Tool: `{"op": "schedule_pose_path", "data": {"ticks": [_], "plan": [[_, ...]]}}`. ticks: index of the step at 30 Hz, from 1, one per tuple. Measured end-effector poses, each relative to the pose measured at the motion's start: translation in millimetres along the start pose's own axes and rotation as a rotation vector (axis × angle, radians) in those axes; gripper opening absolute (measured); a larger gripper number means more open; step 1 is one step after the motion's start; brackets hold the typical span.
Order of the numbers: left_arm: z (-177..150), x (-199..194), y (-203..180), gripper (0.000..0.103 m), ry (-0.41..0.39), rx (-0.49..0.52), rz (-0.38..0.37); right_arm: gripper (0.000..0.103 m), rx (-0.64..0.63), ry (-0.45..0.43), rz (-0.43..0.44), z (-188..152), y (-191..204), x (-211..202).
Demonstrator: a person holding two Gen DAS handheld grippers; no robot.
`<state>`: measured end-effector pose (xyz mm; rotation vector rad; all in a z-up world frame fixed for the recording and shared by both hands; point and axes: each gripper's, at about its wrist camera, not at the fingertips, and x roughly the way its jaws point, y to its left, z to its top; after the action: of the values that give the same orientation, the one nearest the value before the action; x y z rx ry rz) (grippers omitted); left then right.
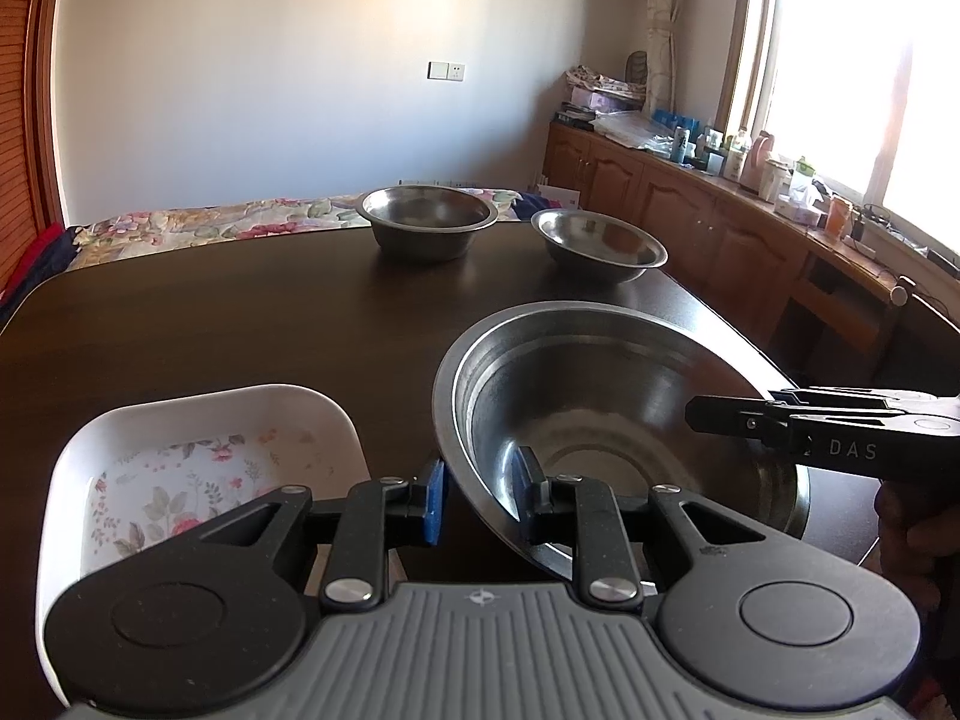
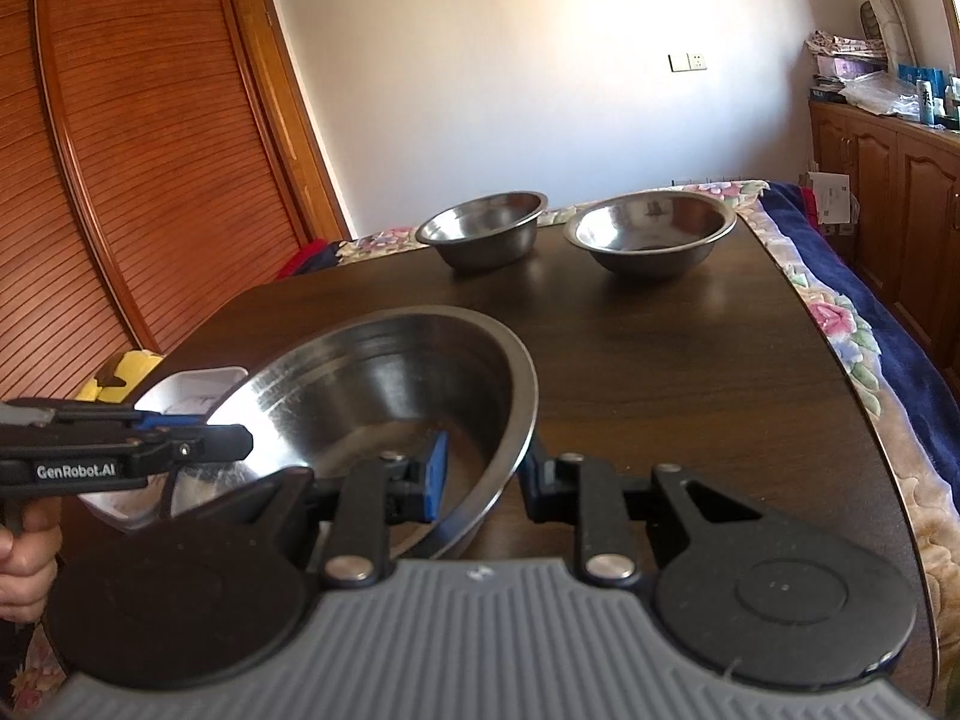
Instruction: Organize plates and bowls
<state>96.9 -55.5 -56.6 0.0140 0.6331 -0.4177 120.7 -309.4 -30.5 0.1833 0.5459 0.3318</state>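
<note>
On the dark brown wooden counter [image 1: 210, 324] sit four dishes. Largest is a wide, shallow stainless steel bowl [image 1: 600, 396] near the front, tilted so its left side is raised. Both tools grip it from opposite sides. The left tool [image 1: 480, 501] has one blue-padded finger outside the rim and the other inside, the two set close with the thin steel wall between them, clamped on the bowl's near-left rim. The right tool [image 2: 483, 483] straddles the near-right rim the same way, one pad inside the bowl and one outside, closed onto the metal.

Just to the left of this bowl rests a white rounded-square dish with a floral pattern inside [image 1: 198, 468], flat on the counter. Whether it touches the big bowl is hidden by the left tool.

Near the far edge stand two smaller steel bowls, well apart from the front pair. The deeper, straight-sided steel bowl [image 1: 429, 222] is on the left, and the shallower, flared steel bowl [image 1: 600, 243] stands just beside it on the right. Both are upright, with a gap between them.
</note>
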Motion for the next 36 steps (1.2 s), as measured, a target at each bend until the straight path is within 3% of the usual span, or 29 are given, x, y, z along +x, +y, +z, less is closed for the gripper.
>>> {"op": "schedule_pose_path", "data": {"ticks": [8,12,18,27,36], "plan": [[-1,1,2,0.026,-0.004,-0.012,0.004,0.028,-0.003,-0.007,-0.012,2,-3,-3],[0,-1,5,0.035,-0.010,-0.020,0.014,0.028,-0.008,-0.017,-0.017,5,-4,-6],[7,-5,12,0.037,-0.031,-0.024,0.034,0.028,-0.026,-0.051,-0.030,19,-10,-16],[44,-3,22,0.038,-0.086,-0.003,0.084,0.028,-0.119,-0.101,-0.050,64,-20,-15],[94,24,34,0.039,-0.109,0.003,0.115,0.028,-0.208,-0.093,-0.027,108,-29,16]]}}
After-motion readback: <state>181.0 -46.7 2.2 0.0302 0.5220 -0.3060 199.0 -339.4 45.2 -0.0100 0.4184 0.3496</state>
